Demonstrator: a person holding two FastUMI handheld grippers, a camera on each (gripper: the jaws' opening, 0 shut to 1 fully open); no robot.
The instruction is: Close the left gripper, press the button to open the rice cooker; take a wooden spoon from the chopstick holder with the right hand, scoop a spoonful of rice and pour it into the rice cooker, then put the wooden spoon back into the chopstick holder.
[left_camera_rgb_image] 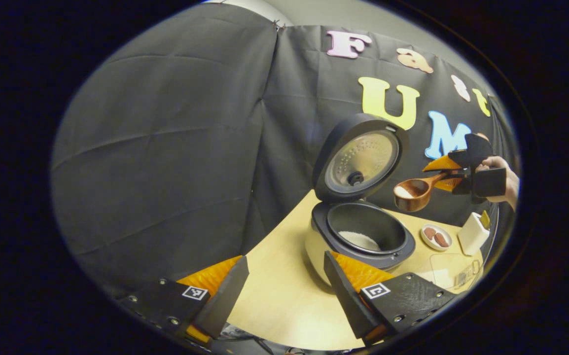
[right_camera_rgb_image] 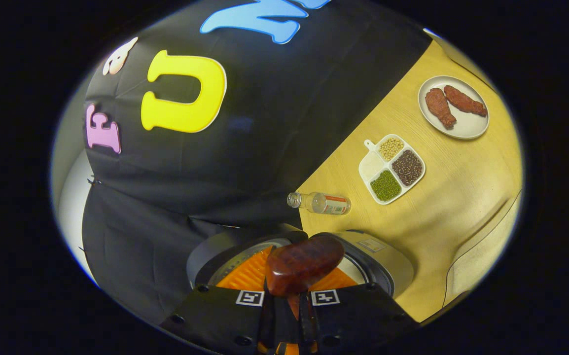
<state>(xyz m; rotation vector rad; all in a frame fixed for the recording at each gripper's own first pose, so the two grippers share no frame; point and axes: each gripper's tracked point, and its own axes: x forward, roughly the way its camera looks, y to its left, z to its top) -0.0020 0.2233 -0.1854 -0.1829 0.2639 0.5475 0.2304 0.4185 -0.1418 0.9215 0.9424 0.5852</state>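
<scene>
Wooden table (left_camera_rgb_image: pixel 274 296) bore the cooker (left_camera_rgb_image: pixel 358 236), lid (left_camera_rgb_image: pixel 358 158) raised, rice (left_camera_rgb_image: pixel 359 240) in its pot. Spoon (left_camera_rgb_image: pixel 415 192), some rice in its bowl, hung above the cooker, handle clamped between the right gripper (right_camera_rgb_image: pixel 288 296) fingers. Left gripper (left_camera_rgb_image: pixel 284 291) stood wide open, empty. Plate (right_camera_rgb_image: pixel 454 108) held two brown pieces; divided dish (right_camera_rgb_image: pixel 392 168) held beans and grains.

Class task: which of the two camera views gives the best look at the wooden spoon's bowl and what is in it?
The left gripper view. There the wooden spoon is seen from the side, its bowl open to the camera with white rice inside, held by the right claw beside the open rice cooker. The right gripper view shows the spoon from behind, contents hidden.
</scene>
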